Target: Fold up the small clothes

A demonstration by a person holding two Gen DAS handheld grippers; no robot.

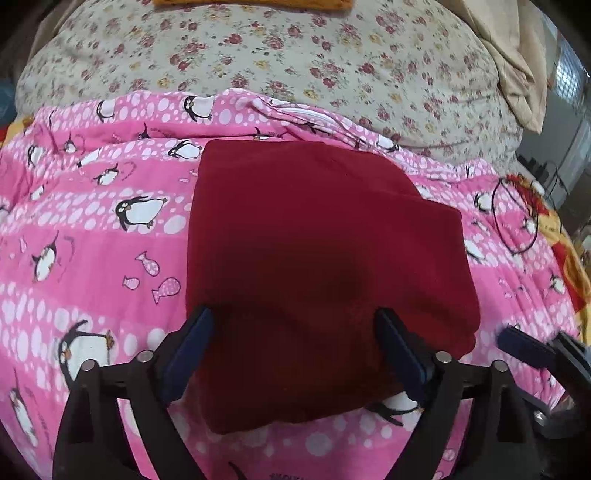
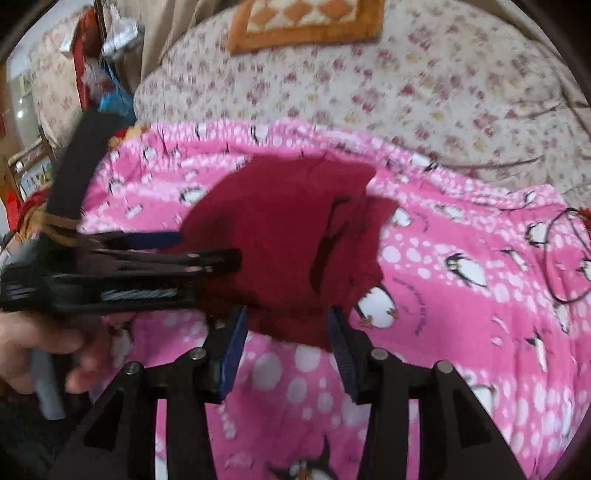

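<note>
Cloth first: the dark red, soft-knit garment (image 1: pixel 314 266) lies folded into a thick rough rectangle on the pink penguin-print blanket (image 1: pixel 92 258), which covers a cream bedspread with small red flowers (image 1: pixel 295 48). From my left wrist view, my left gripper (image 1: pixel 295 354) hangs over the near edge of that bundle, jaws spread wide, blue pads (image 1: pixel 192 350) standing either side of the red fabric with nothing pinched. The tip of my right gripper (image 1: pixel 524 345) shows at the right, just beside the bundle's near right corner. A loop of thin black cord (image 1: pixel 517 218) lies on the blanket to the right, apart from the garment.

From the right wrist view, blurred, my right gripper (image 2: pixel 288 325) sits at the near edge of the same red garment (image 2: pixel 288 236), jaws partly open; the fabric edge lies between the pads, but I see no pinch. My left gripper (image 2: pixel 207 251) reaches in from the left over the cloth, with the hand (image 2: pixel 44 350) that carries it below. An orange-bordered checked mat (image 2: pixel 306 22) lies far up the bed.

I judge the fold laid and both claws letting go. To do it well, I should lift both straight off so no pad drags the top layer, then press the near edge flat. That right side looks uneven here, with a dark crease; I would square that corner before any further fold, and keep clear of the cord.
</note>
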